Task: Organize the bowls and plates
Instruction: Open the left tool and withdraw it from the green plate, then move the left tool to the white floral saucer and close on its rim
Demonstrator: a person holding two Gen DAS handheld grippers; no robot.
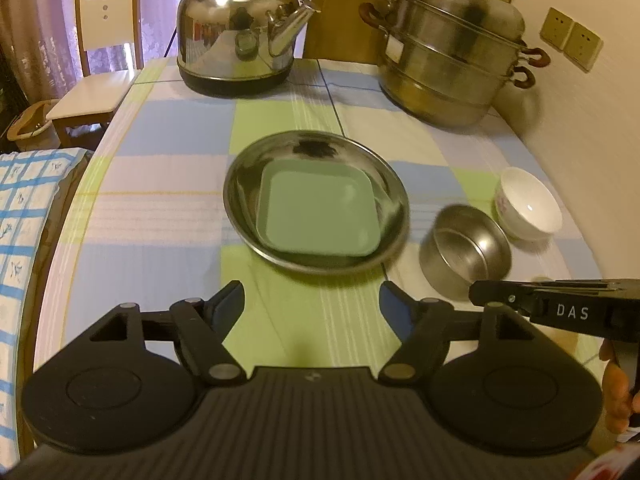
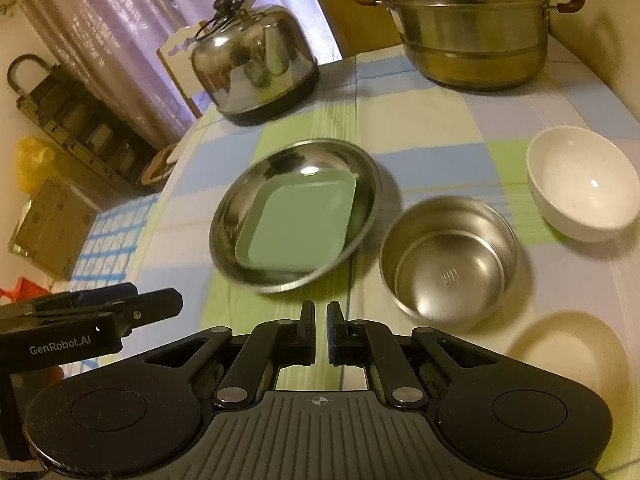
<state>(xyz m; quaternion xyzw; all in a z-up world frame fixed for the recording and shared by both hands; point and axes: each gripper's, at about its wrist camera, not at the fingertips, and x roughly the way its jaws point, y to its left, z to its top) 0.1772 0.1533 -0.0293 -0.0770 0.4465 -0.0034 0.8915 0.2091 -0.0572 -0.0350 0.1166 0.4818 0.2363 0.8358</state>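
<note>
left tongs (image 1: 311,304) gape wide, empty, above the surface (image 1: 168,216). right tongs (image 2: 321,330) are nearly together, holding nothing. green tray (image 1: 318,213) lies in the steel plate (image 1: 240,184); steel bowl (image 2: 448,258) sits just beside it, white bowl (image 2: 584,188) farther right.

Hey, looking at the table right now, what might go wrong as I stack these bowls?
1. The steel bowl is smooth and round; the nearly closed right gripper could slip off its rim.
2. The white bowl looks breakable and sits close by, so a nudge could knock it.
3. The green tray lies loose in the steel plate and might slide.
</note>
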